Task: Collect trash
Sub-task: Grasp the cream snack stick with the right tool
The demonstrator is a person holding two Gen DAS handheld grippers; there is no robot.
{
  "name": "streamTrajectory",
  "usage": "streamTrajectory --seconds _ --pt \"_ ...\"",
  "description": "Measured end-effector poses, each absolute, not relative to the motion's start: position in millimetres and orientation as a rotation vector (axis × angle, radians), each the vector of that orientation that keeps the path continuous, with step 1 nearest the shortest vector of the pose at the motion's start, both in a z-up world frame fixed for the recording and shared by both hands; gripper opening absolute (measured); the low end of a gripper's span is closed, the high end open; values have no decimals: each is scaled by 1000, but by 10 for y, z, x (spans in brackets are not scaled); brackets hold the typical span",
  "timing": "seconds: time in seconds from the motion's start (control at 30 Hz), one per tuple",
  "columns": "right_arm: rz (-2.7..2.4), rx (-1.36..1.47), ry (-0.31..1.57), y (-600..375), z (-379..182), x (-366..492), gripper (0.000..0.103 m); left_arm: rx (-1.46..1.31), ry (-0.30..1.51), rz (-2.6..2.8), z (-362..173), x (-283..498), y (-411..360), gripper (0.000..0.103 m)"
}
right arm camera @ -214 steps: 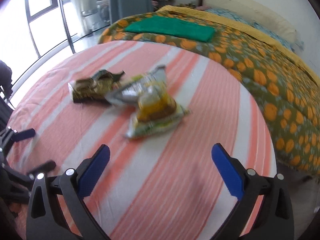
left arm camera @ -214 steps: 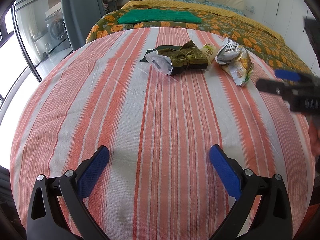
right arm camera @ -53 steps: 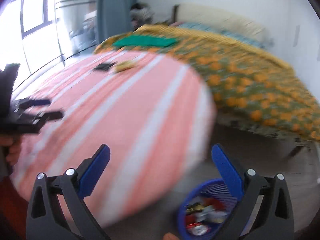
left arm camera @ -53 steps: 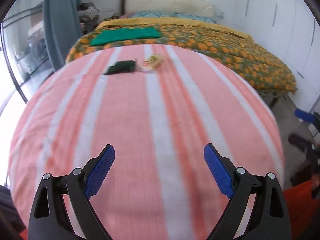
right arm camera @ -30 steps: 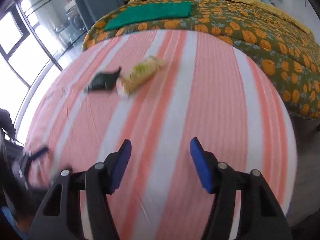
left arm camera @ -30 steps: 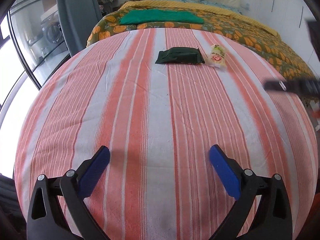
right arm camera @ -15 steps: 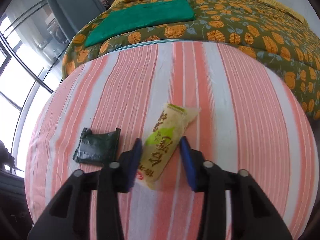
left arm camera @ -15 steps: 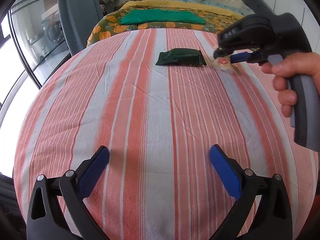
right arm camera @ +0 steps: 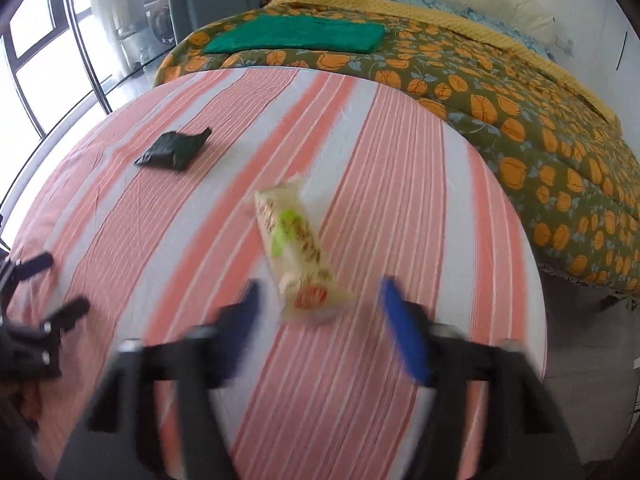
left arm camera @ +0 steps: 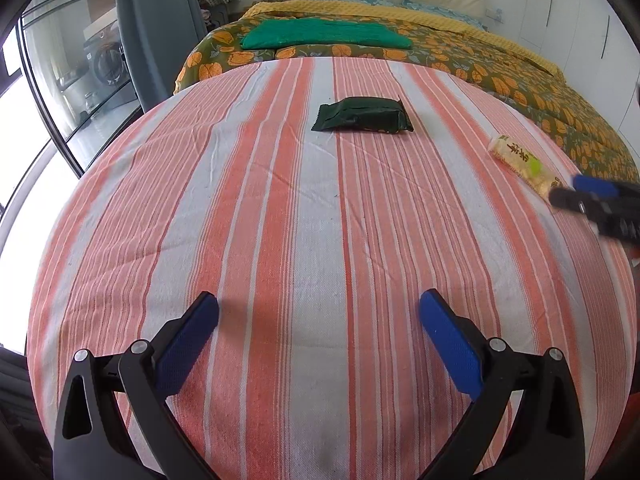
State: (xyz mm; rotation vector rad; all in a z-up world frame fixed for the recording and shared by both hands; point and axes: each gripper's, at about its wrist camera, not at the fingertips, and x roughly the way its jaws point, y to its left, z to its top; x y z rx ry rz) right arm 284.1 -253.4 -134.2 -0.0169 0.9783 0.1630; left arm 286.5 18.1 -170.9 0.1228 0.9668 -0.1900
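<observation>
A yellow snack wrapper (right arm camera: 300,256) lies on the striped tablecloth (left arm camera: 320,208), with its near end between the tips of my right gripper (right arm camera: 320,312), which is open and blurred by motion. The wrapper also shows in the left wrist view (left arm camera: 524,166), with the right gripper (left arm camera: 596,200) at the right edge. A dark green packet (left arm camera: 362,120) lies farther back at the middle of the table; it shows in the right wrist view (right arm camera: 174,151) at the left. My left gripper (left arm camera: 318,332) is open and empty over the near part of the table.
A bed with an orange-flowered cover (left arm camera: 500,68) and a folded green cloth (left arm camera: 324,34) stands behind the table. Windows (left arm camera: 48,92) run along the left. The table's right edge drops to the floor (right arm camera: 592,340).
My right gripper has pulled back toward the table's right side and opened wider. The yellow wrapper has moved right with it, away from the green packet. The left gripper has stayed still.
</observation>
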Motion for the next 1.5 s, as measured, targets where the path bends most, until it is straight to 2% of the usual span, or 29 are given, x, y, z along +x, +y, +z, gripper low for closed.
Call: streamTrajectory --seconds 0.1,0.17,0.27,0.5,0.6,0.73,0.8,0.93,1.2,1.5 --pt "178 -32 991 -2489 -1489 2741 80 118 967 -191 -1707 2863 187 99" --pt "177 3 961 -2515 -1534 2679 86 112 969 -181 -1698 2870 187 99" --pt "188 15 954 -2516 -1553 2663 89 80 1008 -150 -1649 3013 122 99" --pt "189 11 959 -2506 -1563 2672 91 22 960 -97 -1111 4077 -407 99" --pt "190 14 959 -2507 -1567 2674 91 37 998 -20 -1187 4583 -625 99" --pt "190 17 959 -2505 -1570 2680 92 97 1055 66 -1543 4865 -756 99" --pt "191 17 960 -2505 -1570 2681 92 116 1071 79 -1689 4838 -706 98" --pt "190 17 960 -2507 -1570 2681 92 24 1083 45 -1683 4620 -393 99" --pt "188 14 960 -2509 -1573 2672 92 67 1062 -85 -1578 4233 104 99" --pt "186 13 960 -2510 -1572 2672 92 147 998 -227 -1558 4391 -247 98"
